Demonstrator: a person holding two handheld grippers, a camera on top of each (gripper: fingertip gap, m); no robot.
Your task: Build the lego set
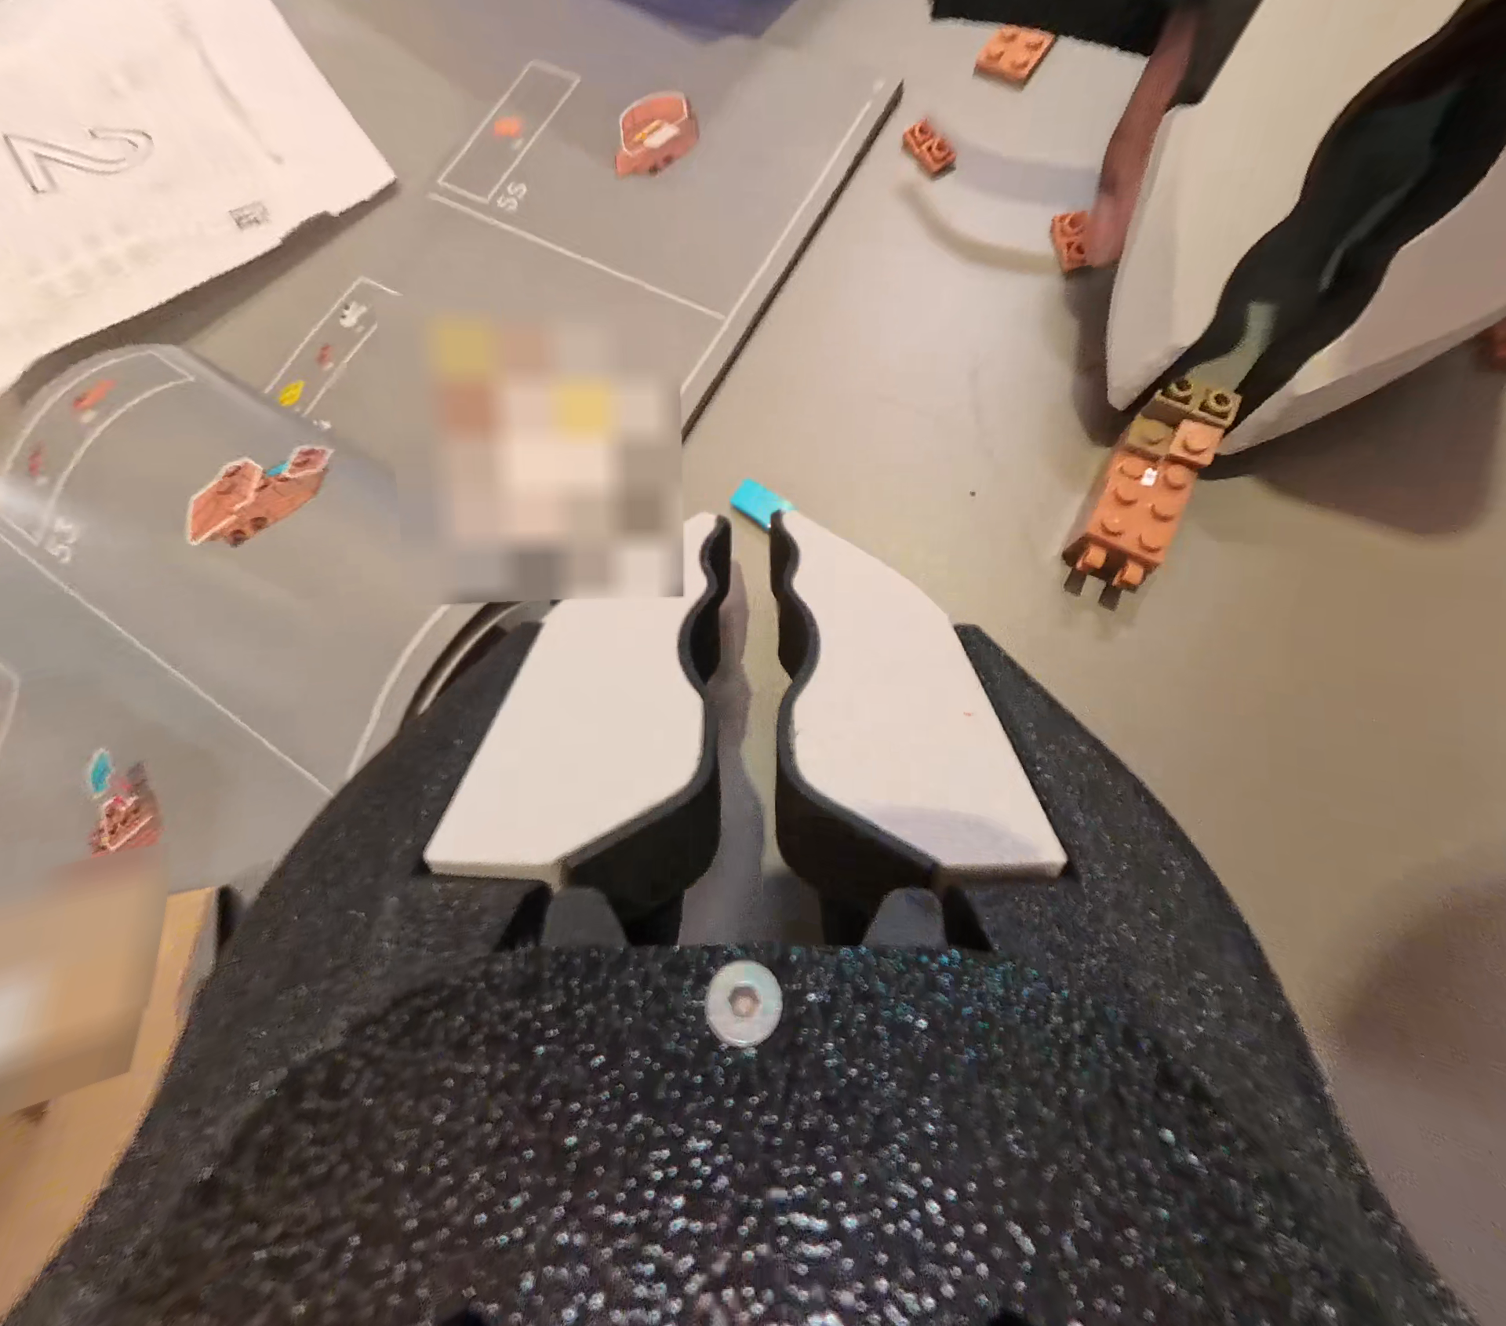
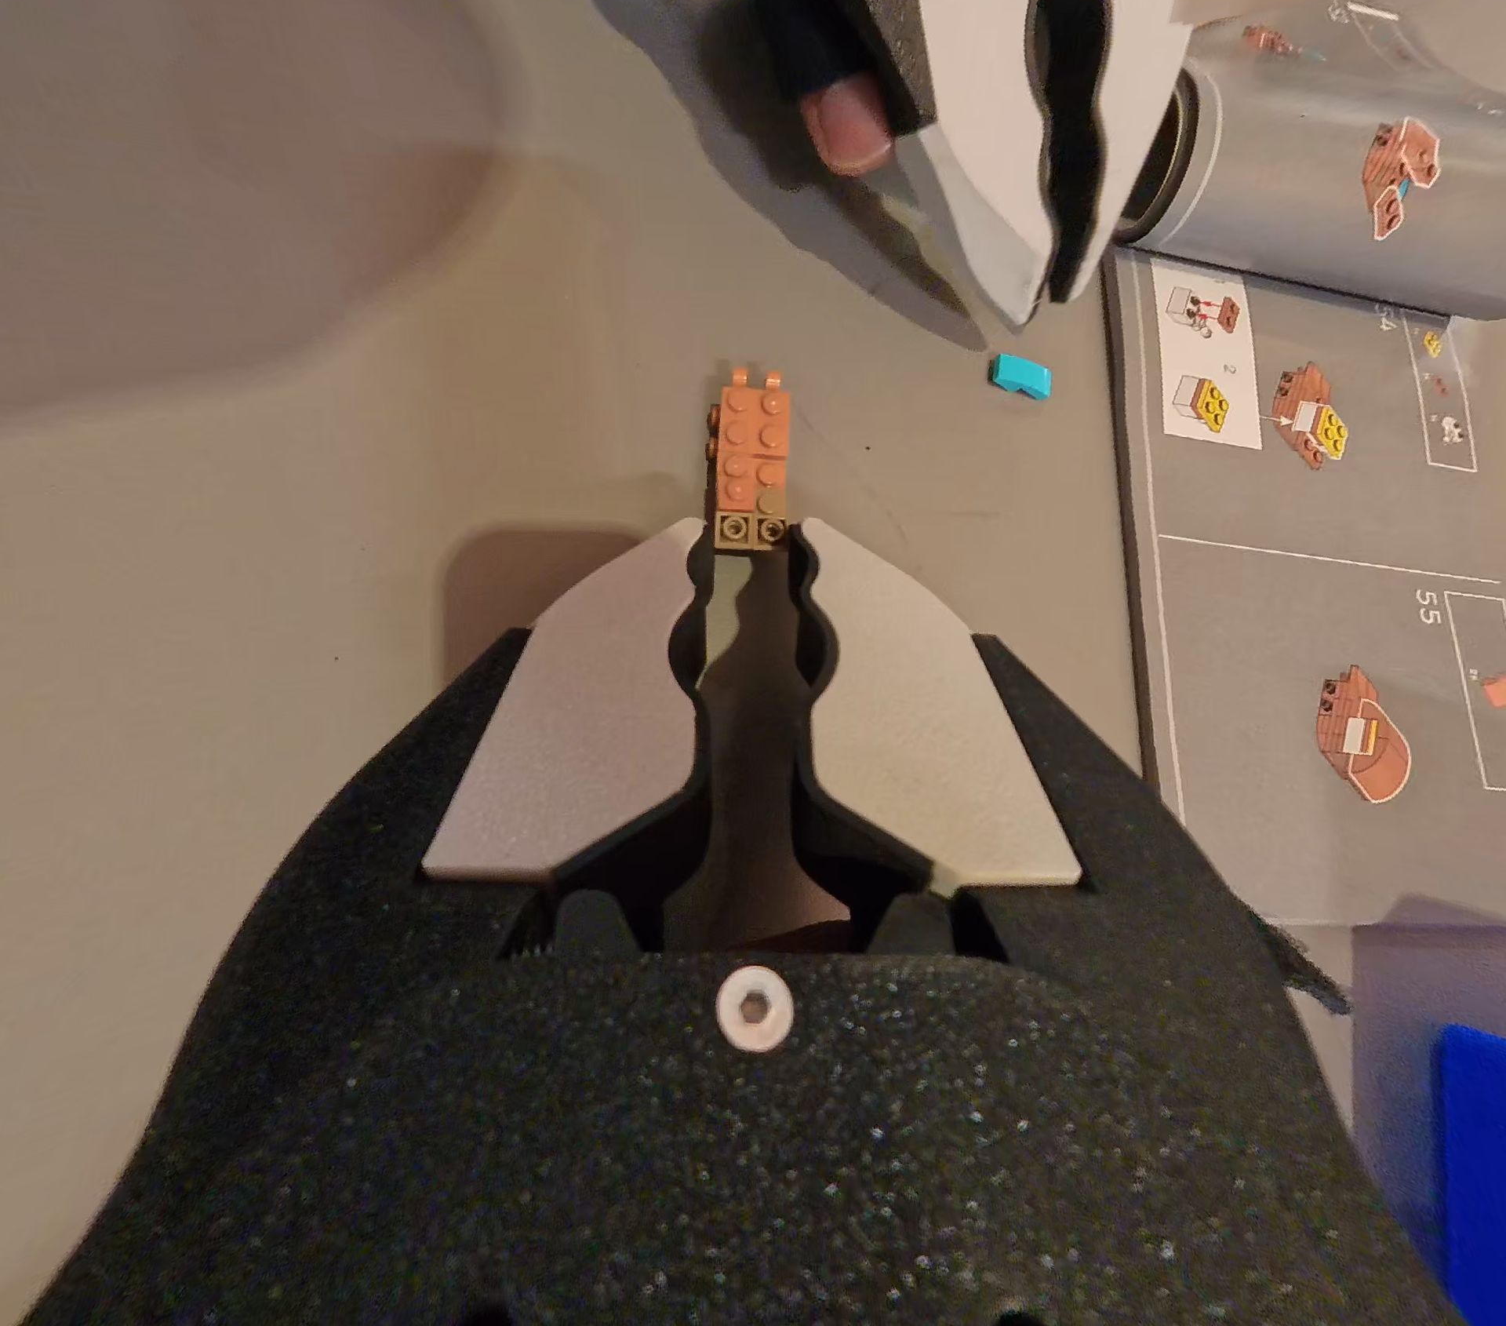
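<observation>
Two claws work over a grey bench. The right claw grips a small assembly of orange-brown bricks at its tan end, one pad on each side. The long axis of the assembly runs straight forward from the fingertips, with two small clips at its far end. The left claw has its jaws narrow but not closed, and nothing is between them. A small turquoise piece lies on the bench just beyond its fingertips, a little to the right side. The left claw is clearly the nearer one to this piece. An open instruction booklet lies beside.
</observation>
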